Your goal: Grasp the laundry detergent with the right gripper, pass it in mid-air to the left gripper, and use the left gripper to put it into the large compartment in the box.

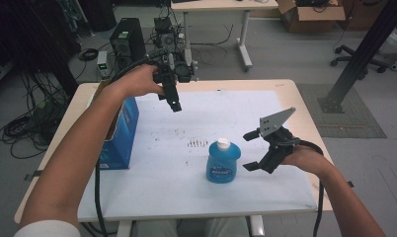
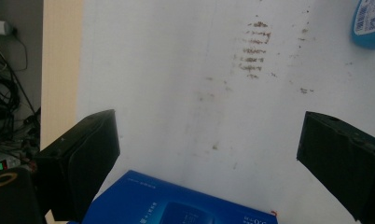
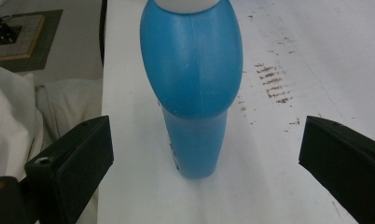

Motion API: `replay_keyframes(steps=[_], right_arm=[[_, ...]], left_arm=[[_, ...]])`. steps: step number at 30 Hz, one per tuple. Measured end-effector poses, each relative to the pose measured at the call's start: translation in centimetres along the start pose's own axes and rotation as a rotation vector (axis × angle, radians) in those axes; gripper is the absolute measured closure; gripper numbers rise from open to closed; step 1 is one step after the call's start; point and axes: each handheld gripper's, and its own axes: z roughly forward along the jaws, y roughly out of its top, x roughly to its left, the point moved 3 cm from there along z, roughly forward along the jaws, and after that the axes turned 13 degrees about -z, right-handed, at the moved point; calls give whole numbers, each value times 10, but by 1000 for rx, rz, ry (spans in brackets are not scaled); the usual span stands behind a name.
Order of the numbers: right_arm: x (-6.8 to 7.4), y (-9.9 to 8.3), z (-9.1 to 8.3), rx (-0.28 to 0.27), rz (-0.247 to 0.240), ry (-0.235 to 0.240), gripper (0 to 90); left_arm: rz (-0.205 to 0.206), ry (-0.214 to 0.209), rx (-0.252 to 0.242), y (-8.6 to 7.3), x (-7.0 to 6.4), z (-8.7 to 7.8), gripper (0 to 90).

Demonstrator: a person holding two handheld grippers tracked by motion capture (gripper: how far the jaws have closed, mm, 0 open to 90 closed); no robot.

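One blue bottle, one blue box, two grippers over the table.

The single blue bottle [image 1: 223, 162] stands upright with its white cap [image 1: 223, 143] near the front edge of the white sheet [image 1: 196, 197] on the table [image 1: 305, 106]. The right gripper [image 1: 251, 150] sits just beside it toward the right edge, jaws spread wide, apart from the bottle. The left gripper [image 1: 174, 103] hangs raised toward the back edge, jaws also spread, holding nothing. One blue box [image 1: 118, 136] stands at the left edge.

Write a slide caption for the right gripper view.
Open right claw lined up on an upright blue bottle standing on the white table cover, not yet touching it.
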Motion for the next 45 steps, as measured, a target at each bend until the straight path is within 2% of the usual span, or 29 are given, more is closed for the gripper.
replay_keyframes(steps=[6, 13, 33, 38, 43, 45], right_arm=[[1, -7, 2, -19, 13, -9, 25], [5, -14, 3, -82, 31, -36, 25], [8, -31, 20, -133, 60, -26, 25], [8, -34, 22, -140, 53, -30, 25], [8, -36, 26, -157, 64, -32, 25], [9, -35, 30, -157, 52, -28, 25]], left_arm=[[-4, 0, -1, -1, 1, 0, 61], [-10, -6, 1, -2, 0, 3, 62], [-10, -7, 3, -1, -1, 5, 63], [-10, -6, 3, -1, -1, 5, 63], [-8, -6, 7, 0, -3, 5, 63], [-8, -4, 5, 0, -3, 5, 64]])
